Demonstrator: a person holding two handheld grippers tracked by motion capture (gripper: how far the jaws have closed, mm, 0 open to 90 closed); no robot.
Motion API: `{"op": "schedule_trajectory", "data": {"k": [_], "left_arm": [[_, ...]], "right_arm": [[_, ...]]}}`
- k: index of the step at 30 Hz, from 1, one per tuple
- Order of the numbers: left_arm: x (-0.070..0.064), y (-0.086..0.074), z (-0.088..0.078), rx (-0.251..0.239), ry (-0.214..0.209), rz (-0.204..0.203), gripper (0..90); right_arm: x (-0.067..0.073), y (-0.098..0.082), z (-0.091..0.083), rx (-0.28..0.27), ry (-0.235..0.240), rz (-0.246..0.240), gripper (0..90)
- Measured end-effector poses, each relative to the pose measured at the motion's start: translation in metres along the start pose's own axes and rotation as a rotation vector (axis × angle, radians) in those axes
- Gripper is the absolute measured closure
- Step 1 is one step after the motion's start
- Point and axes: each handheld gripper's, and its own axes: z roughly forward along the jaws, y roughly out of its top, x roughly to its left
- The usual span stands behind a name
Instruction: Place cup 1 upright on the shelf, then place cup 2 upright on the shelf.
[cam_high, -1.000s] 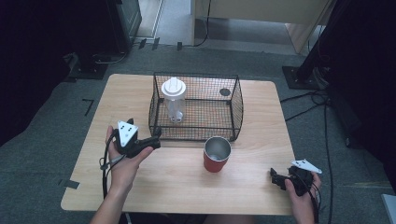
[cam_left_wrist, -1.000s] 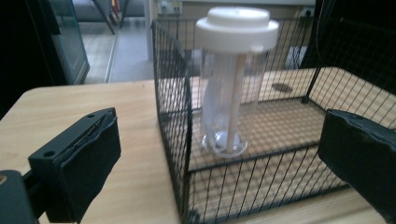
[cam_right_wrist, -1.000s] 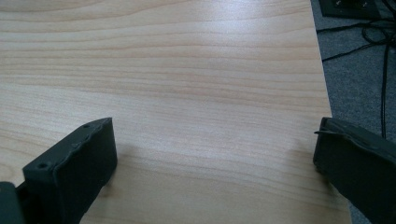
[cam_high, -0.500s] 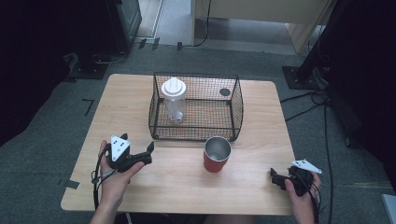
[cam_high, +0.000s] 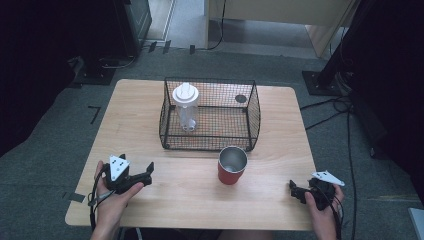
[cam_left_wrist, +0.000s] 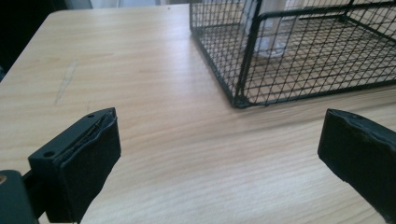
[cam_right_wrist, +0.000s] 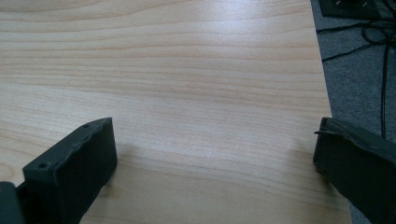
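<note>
A black wire basket (cam_high: 252, 117) stands on the wooden table (cam_high: 150, 107) toward the back. Inside it at the left is a clear bottle with a white lid (cam_high: 185, 105), upright. A red cup (cam_high: 232, 166) with a metal inside stands just in front of the basket. My left gripper (cam_high: 148, 172) rests low over the table's front left, open, nothing between its jaws. In the left gripper view the basket's near corner (cam_left_wrist: 243, 95) lies ahead, apart from the jaws. My right gripper (cam_high: 294, 192) sits at the front right edge, open and empty.
A small dark round thing (cam_high: 241, 99) lies on the basket floor at the back right. Cables (cam_high: 345, 107) trail over the grey floor right of the table. The table's right edge (cam_right_wrist: 322, 70) runs close to my right gripper.
My left gripper has drawn back from the basket's front toward the table's front left and come down lower. The right gripper has stayed put.
</note>
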Motion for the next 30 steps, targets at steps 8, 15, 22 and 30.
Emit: {"op": "schedule_trajectory", "data": {"k": [8, 15, 22, 30], "left_arm": [[0.01, -0.015, -0.001, 0.056, 0.015, 0.016, 0.0], [0.017, -0.02, -0.002, 0.096, 0.004, 0.004, 0.1], [0.028, -0.025, 0.0, 0.142, 0.028, -0.01, 0.1], [0.037, -0.032, 0.005, 0.208, 0.058, 0.002, 0.0]], "right_arm": [[0.0, 0.0, 0.0, 0.001, 0.0, 0.001, 0.0], [0.001, 0.0, 0.0, 0.001, -0.007, 0.008, 0.0], [0.01, -0.002, -0.004, -0.037, -0.085, -0.04, 0.0], [0.026, -0.004, -0.01, -0.12, -0.068, -0.08, 0.0]]}}
